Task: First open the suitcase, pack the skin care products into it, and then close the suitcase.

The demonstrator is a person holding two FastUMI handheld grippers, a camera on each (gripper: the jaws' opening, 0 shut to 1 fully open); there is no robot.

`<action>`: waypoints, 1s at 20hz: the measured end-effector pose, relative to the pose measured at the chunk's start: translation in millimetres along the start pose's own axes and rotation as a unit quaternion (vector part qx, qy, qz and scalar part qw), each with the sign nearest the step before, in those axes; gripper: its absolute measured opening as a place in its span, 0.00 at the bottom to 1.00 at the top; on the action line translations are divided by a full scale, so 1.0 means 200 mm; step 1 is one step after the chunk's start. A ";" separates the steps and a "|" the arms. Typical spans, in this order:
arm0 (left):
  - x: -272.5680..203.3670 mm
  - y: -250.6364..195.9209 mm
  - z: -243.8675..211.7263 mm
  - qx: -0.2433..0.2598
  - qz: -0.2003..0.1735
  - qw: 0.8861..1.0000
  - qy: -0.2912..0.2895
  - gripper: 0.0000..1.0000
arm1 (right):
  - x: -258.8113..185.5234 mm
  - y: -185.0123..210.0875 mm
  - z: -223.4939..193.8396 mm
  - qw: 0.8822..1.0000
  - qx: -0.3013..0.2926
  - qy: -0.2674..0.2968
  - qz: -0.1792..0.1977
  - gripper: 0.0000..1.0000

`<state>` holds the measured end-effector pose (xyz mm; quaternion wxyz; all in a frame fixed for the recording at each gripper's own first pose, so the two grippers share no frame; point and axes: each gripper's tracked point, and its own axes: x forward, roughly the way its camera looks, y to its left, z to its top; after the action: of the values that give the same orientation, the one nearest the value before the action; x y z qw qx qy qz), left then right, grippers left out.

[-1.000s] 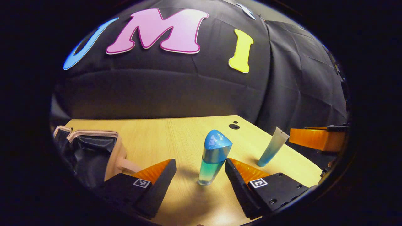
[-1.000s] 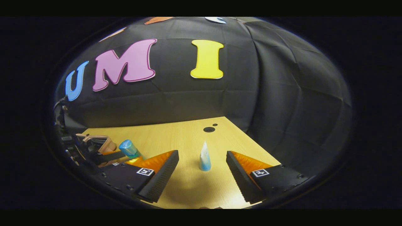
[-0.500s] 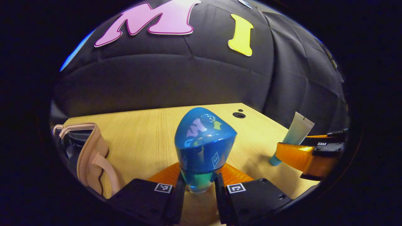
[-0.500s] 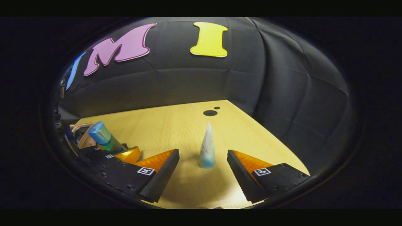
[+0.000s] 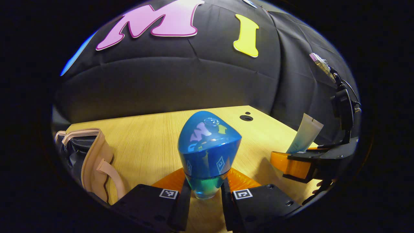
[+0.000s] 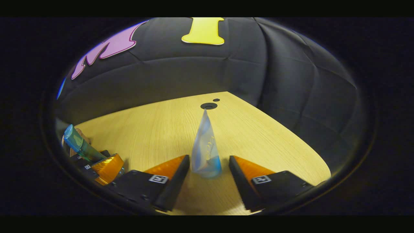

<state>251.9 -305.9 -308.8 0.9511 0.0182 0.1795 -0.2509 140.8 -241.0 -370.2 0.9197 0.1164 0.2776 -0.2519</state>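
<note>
Left gripper (image 5: 204, 204) clamps bottle (image 5: 207, 155) — tube (image 6: 205, 152) between right gripper (image 6: 204, 181).

The light wooden table with a fine grain (image 5: 155, 139) carries everything here. Near its far edge there are two round dark holes (image 6: 208, 105), one big and one small, just beside each other. On the left part of the table lies a beige suitcase with a dark lining (image 5: 93, 158), open. A blue bottle with a rounded blue cap (image 5: 207, 152) stands upright near the front. A pale blue-white squeeze tube (image 6: 204, 152) stands on its cap, well apart from the bottle.
</note>
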 end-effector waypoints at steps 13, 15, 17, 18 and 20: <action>-0.12 0.06 0.04 -0.012 0.005 0.998 -0.057 0.46 | -0.18 0.13 0.08 0.995 -0.070 -0.049 0.059 0.39; -0.15 0.09 0.05 -0.020 0.005 0.998 -0.065 0.45 | -0.21 0.15 0.07 0.994 -0.080 -0.051 0.063 0.39; -0.19 0.13 0.08 -0.024 0.014 0.997 -0.073 0.45 | -0.22 0.17 0.05 0.993 -0.085 -0.045 0.068 0.39; -0.23 0.15 0.11 -0.027 0.018 0.996 -0.078 0.45 | -0.24 0.18 0.05 0.993 -0.086 -0.043 0.072 0.39; -0.33 0.21 0.17 -0.037 0.026 0.995 -0.089 0.44 | -0.29 0.22 0.06 0.992 -0.085 -0.049 0.081 0.39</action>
<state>229.2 -243.0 -255.4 0.9694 -0.0349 0.1026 -0.2201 127.6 -185.1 -323.2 0.9560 0.0477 0.2426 -0.1579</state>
